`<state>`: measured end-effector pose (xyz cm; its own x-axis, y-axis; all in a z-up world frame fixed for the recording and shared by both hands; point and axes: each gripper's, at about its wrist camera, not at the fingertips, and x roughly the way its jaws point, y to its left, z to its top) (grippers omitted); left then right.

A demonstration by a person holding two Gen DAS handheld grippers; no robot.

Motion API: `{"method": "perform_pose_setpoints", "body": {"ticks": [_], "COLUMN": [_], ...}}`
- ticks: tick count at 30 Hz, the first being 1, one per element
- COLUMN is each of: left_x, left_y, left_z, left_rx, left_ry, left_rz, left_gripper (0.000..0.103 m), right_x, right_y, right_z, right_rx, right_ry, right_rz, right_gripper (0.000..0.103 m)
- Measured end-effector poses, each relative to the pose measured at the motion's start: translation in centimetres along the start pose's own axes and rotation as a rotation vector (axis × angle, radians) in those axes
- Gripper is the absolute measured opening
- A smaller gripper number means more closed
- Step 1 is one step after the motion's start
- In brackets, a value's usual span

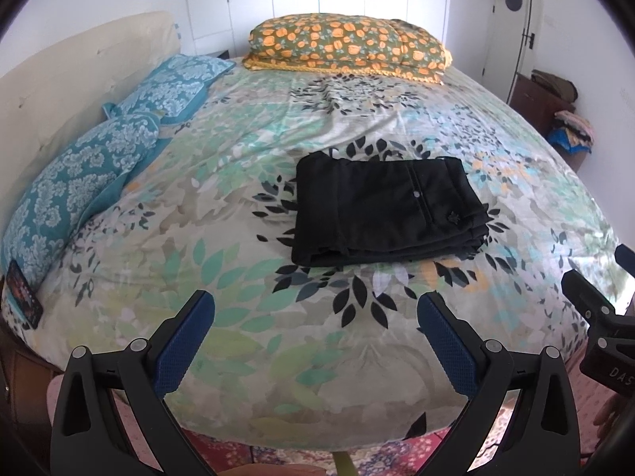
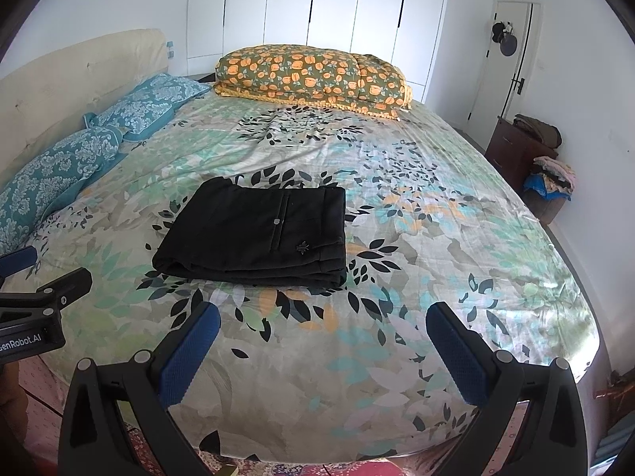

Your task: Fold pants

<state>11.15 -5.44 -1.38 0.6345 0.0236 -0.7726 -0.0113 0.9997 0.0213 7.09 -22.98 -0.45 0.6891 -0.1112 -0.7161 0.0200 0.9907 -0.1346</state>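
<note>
Black pants (image 1: 387, 208) lie folded into a flat rectangular stack in the middle of the bed, back pocket and button facing up; they also show in the right wrist view (image 2: 258, 234). My left gripper (image 1: 315, 307) is open and empty, held near the bed's front edge, short of the pants. My right gripper (image 2: 323, 319) is open and empty, also near the front edge, short of the pants. Each gripper shows at the edge of the other's view: the right one (image 1: 595, 309) and the left one (image 2: 35, 301).
The bed (image 1: 278, 341) has a leaf-patterned cover. Blue pillows (image 1: 79, 174) lie along the headboard at left. An orange floral quilt (image 1: 345, 45) sits at the far side. A phone (image 1: 24, 293) lies at the left edge. A brown cabinet (image 2: 520, 150) with clothes stands at right.
</note>
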Motion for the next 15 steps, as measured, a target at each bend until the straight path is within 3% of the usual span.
{"method": "perform_pose_setpoints", "body": {"ticks": [15], "left_x": [0.35], "left_y": [-0.50], "left_z": [-0.21], "left_rx": [0.025], "left_ry": [0.002], "left_rz": [0.003], "left_gripper": [0.102], "right_x": [0.80], "right_y": [0.02], "right_z": [-0.61], "right_rx": [-0.005], "right_ry": [0.026], "right_rz": [0.004], "right_gripper": [0.103]}}
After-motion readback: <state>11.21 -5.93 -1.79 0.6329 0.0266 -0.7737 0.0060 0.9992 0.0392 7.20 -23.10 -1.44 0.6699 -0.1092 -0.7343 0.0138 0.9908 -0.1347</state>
